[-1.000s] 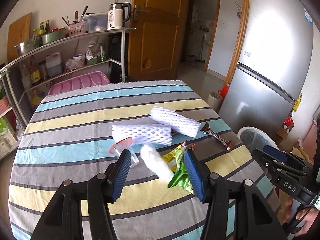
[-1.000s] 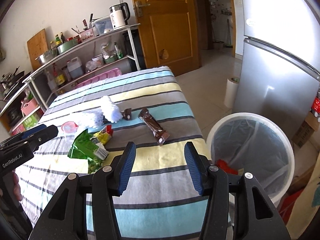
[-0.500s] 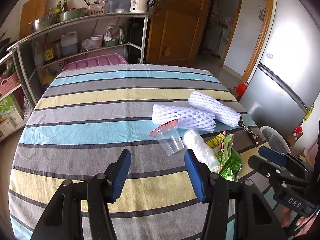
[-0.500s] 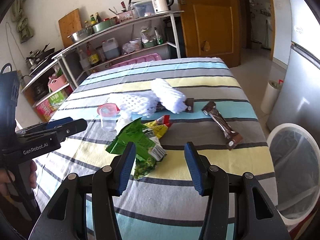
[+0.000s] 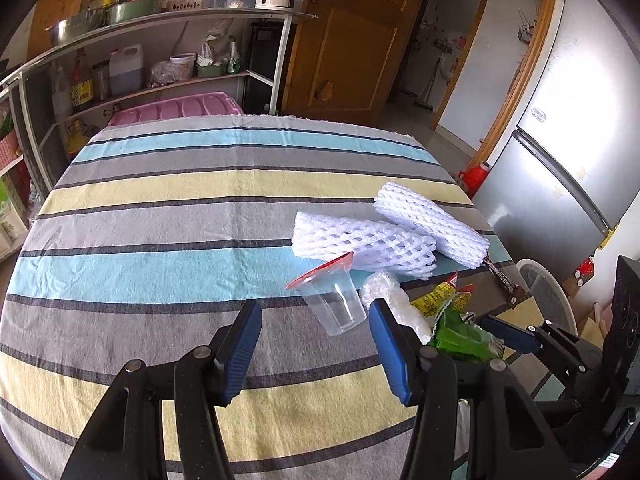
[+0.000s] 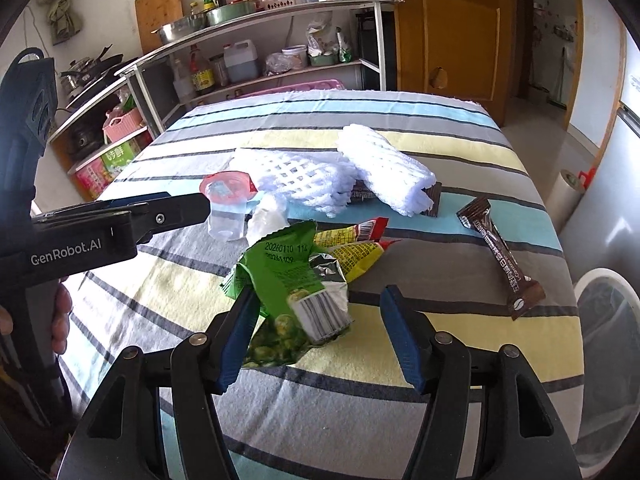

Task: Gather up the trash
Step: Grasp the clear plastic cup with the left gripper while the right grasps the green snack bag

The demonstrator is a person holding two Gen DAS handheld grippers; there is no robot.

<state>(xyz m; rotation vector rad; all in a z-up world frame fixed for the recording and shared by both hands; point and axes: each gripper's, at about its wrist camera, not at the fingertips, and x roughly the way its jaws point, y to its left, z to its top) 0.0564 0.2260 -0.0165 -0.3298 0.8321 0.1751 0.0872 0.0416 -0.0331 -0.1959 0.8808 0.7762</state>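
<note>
Trash lies on the striped tablecloth (image 5: 160,240). A clear plastic cup with a red lid (image 5: 332,300) lies just ahead of my open, empty left gripper (image 5: 316,344); it also shows in the right wrist view (image 6: 226,208). Two white foam nets (image 5: 360,244) (image 6: 384,168) lie behind it. A green snack bag (image 6: 296,288) stands between the open fingers of my right gripper (image 6: 316,336). Yellow sachets (image 6: 352,248), a crumpled clear wrap (image 6: 266,218) and a brown bar wrapper (image 6: 502,256) lie nearby.
A white bin with a dark liner (image 6: 608,320) stands on the floor off the table's right edge. A fridge (image 5: 560,140) is beyond it. A shelf with kitchenware (image 5: 160,52) and a wooden door (image 5: 352,40) stand behind the table.
Both grippers moved in toward the trash. The right gripper swung left from the bin and now has the green bag between its open fingers. The left gripper neared the cup.
</note>
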